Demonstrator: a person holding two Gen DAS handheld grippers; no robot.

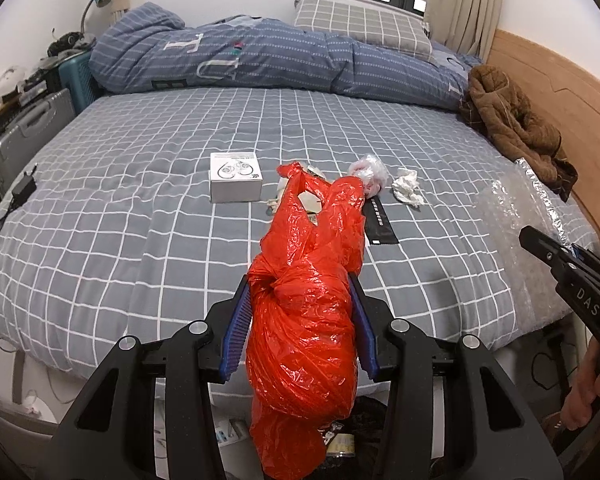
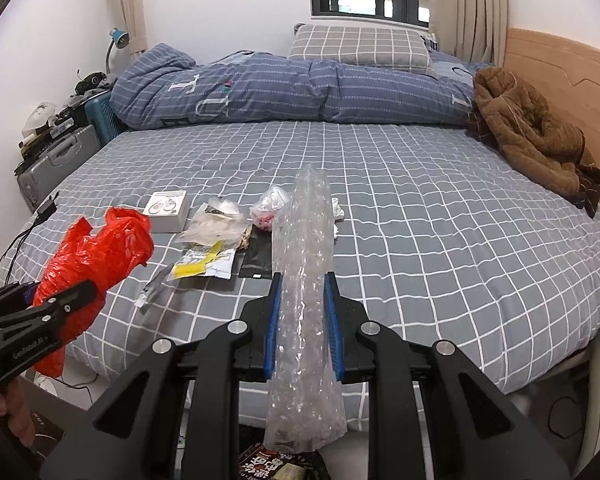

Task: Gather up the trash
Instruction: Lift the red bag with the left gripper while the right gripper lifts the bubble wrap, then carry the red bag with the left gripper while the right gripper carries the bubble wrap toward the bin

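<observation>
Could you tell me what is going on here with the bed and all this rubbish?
A person is clearing trash off a bed with two handheld grippers. The left gripper is clamped on a red plastic bag; the right gripper is clamped on a strip of bubble wrap. A white box, wrappers and a crumpled tissue lie on the sheet.

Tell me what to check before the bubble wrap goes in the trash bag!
1. Left gripper holds red bag: ok.
2. Right gripper holds bubble wrap: ok.
3. Bag mouth open: not ok, it looks bunched and twisted.
4. Trash left on bed: not ok, tissue, black packet and white box remain.
5. Room in bag: cannot tell.
</observation>
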